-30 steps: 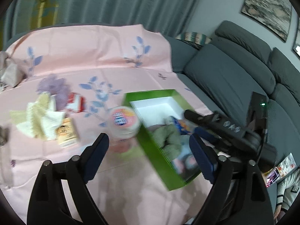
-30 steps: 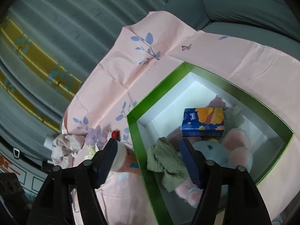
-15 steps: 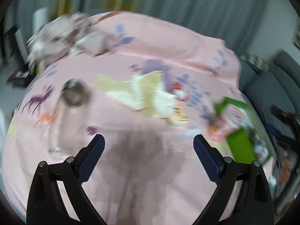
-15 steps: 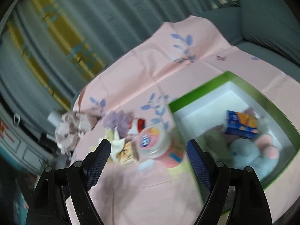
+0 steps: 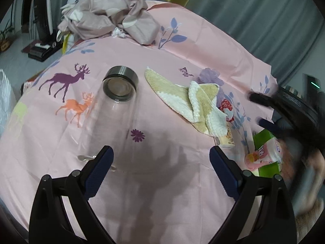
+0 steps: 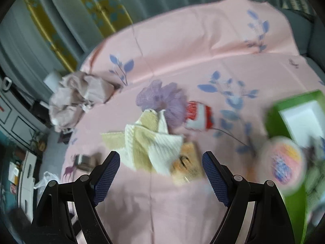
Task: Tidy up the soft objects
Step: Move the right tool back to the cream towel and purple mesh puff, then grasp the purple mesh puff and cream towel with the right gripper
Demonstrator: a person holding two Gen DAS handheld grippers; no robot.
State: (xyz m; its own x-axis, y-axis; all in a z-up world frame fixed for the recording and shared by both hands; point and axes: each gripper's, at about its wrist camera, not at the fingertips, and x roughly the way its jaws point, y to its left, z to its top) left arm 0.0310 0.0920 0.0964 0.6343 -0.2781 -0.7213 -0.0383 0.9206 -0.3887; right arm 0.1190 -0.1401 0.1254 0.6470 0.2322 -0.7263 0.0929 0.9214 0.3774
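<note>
Right gripper (image 6: 160, 168) wide open, empty; towel (image 6: 146, 144) just ahead. Left gripper (image 5: 161, 163) likewise. Risk: pinching tablecloth (image 6: 182, 46), dragging snack packet (image 6: 187, 162).

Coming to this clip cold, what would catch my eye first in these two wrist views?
A yellow-and-white towel lies crumpled mid-cloth on the pink printed tablecloth, with a clear glass bottle on its side to its left. A green box sits at the right edge. Both the left tool and the right tool hang open and empty.
</note>
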